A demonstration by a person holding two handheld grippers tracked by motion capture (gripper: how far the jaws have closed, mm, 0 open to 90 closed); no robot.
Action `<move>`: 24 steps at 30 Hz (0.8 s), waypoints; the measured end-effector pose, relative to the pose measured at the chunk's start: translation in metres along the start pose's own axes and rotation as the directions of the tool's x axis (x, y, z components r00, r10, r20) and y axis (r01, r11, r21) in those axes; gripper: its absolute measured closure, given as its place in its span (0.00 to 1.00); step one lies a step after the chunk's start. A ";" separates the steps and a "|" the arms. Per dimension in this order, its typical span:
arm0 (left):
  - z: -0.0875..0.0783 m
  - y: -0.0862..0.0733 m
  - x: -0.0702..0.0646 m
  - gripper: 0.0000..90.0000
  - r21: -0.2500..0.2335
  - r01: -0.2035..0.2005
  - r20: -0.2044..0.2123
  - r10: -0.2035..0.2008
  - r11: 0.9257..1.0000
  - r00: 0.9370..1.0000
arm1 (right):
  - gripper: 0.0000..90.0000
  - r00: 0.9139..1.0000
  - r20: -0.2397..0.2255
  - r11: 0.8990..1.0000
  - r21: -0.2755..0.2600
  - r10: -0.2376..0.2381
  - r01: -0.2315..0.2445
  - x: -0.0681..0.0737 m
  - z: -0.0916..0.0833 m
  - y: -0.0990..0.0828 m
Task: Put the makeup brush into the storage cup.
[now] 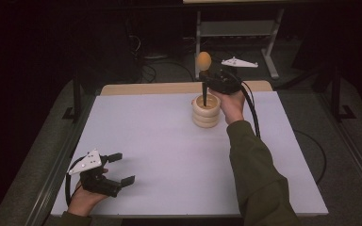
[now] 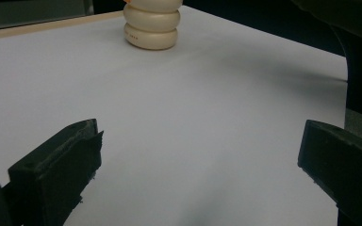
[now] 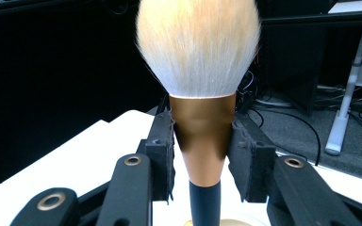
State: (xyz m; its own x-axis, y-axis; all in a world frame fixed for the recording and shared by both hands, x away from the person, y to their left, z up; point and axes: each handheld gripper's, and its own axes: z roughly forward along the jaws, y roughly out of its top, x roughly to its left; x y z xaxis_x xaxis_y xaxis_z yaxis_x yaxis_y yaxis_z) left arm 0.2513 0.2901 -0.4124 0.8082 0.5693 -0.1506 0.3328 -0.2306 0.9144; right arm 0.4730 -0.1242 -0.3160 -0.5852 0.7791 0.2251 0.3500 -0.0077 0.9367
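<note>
Right tongs grip makeup brush upright over ring stack, far desk. Left tongs open, empty, near left corner.

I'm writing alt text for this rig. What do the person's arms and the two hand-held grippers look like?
Both hand-held grippers, left and right, are black with blocky jaws, each topped by a pale grey three-cornered plate and trailing a black cable. The right sleeve is olive green.
</note>
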 end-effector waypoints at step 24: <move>-0.001 0.000 0.000 0.00 -0.004 0.005 -0.003 -0.005 1.000 1.000 | 0.69 1.000 0.017 0.998 0.064 -0.020 0.019 0.002 0.025 -0.018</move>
State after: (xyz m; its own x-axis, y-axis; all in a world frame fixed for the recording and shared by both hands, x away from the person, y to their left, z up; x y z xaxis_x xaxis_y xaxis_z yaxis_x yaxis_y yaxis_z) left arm 0.2510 0.2907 -0.4119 0.8052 0.5725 -0.1543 0.3352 -0.2248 0.9149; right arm 0.4840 -0.1068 -0.3392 -0.5793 0.7898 0.2013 0.3849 0.0475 0.9217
